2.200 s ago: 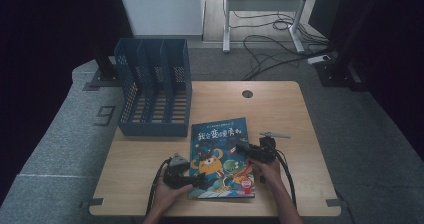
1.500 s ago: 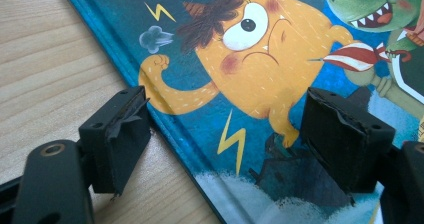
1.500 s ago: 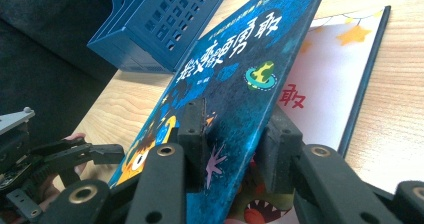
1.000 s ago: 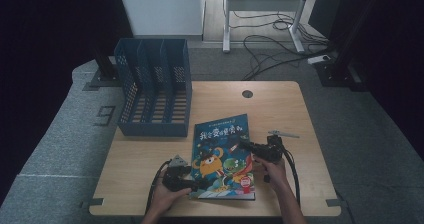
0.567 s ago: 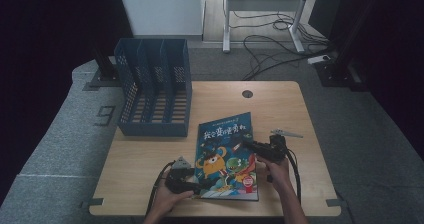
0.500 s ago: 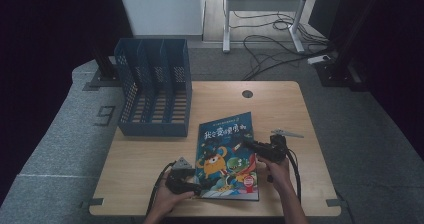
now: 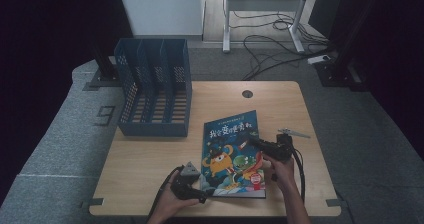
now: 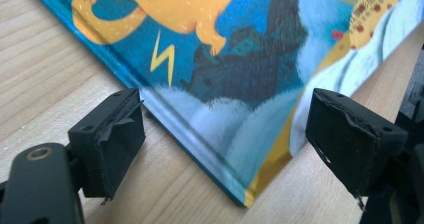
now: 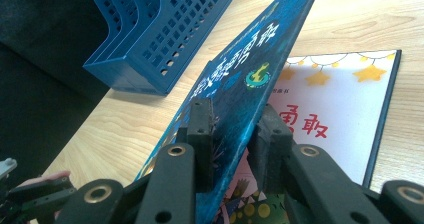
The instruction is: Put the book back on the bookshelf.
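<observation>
A picture book (image 7: 231,154) is seen on the table just right of the blue file rack (image 7: 153,93), its cover pinched and lifted by the right gripper (image 9: 234,134); its near corner lies between the left gripper's (image 8: 225,144) spread jaws.

Blue file rack (image 7: 154,86) on wooden table (image 7: 150,159), pen (image 7: 294,133), floor cables (image 7: 272,39)
</observation>
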`<state>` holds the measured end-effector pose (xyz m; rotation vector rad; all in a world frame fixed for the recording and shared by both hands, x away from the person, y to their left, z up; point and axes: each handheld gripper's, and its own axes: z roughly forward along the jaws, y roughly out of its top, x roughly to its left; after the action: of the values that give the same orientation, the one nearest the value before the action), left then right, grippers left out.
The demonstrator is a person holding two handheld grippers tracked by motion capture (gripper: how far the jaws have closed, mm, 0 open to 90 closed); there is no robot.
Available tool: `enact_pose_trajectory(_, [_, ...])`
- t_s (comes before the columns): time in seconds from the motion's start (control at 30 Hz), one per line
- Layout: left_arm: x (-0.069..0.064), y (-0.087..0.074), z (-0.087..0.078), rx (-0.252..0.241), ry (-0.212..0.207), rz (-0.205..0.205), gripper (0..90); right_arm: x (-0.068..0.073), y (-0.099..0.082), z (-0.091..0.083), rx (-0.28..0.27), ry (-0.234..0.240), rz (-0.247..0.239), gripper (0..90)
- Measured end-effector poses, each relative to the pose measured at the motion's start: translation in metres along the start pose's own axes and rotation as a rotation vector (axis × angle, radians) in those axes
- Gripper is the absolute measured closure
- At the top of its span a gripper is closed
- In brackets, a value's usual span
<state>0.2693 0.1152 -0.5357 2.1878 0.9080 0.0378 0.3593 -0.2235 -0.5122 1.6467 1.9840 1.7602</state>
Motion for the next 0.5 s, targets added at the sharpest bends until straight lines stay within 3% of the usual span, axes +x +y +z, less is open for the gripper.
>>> enact_pose_trajectory(0.17, [-0.006, -0.001, 0.004, 0.023, 0.018, 0.034, 14.0, -0.002, 0.001, -0.003, -0.008, -0.007, 0.008, 72.6])
enact_pose_trajectory(0.27, [-0.010, -0.001, 0.005, -0.008, 0.037, 0.037, 14.7, -0.004, 0.002, -0.005, -0.016, -0.014, 0.010, 72.7])
enact_pose_trajectory(0.5, [-0.012, -0.002, 0.008, 0.010, 0.021, 0.045, 14.1, -0.004, 0.002, -0.006, -0.018, -0.016, 0.011, 72.8])
